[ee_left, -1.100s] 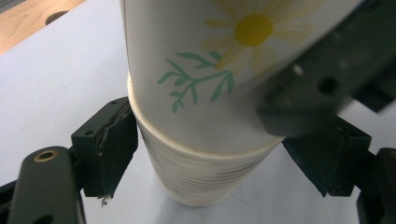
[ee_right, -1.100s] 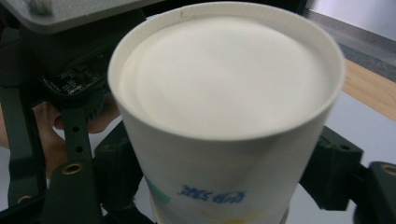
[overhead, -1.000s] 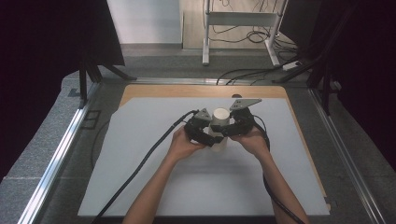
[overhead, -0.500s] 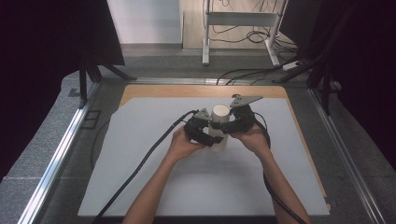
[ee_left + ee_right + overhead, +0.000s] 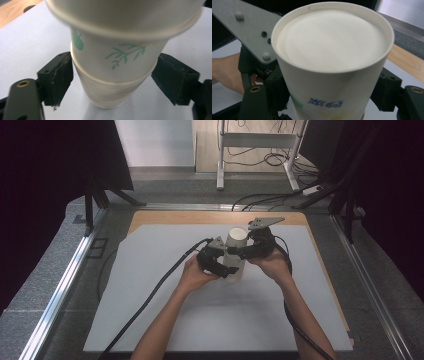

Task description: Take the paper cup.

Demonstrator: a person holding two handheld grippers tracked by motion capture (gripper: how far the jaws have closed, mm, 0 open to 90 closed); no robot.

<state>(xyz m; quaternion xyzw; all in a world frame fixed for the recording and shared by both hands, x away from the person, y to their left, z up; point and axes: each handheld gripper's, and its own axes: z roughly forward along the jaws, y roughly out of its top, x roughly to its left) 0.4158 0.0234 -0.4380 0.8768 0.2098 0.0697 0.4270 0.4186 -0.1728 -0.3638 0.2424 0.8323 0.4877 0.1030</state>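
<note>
A stack of white paper cups (image 5: 234,269) with a green leaf print stands on the white sheet (image 5: 150,320) at mid-table. My right gripper (image 5: 246,251) is shut on the top cup (image 5: 237,236), held a little above the others; its pads (image 5: 384,90) press both sides of the cup (image 5: 332,50). My left gripper (image 5: 221,264) sits low at the stack (image 5: 110,92). Its jaws have just been opening, and its pads (image 5: 58,75) stand right beside the cup walls with the stack between them. The raised cup (image 5: 120,15) looms blurred above.
The white sheet lies on a wooden tabletop (image 5: 200,216) edged by metal rails (image 5: 60,285). Black cables (image 5: 150,295) trail from both grippers toward the near edge. A metal stand (image 5: 260,140) and floor cables sit beyond the table; dark panels (image 5: 50,160) flank it.
The right gripper has risen with the top cup, pulling it up from the stack. The left hand has stayed where it was.
</note>
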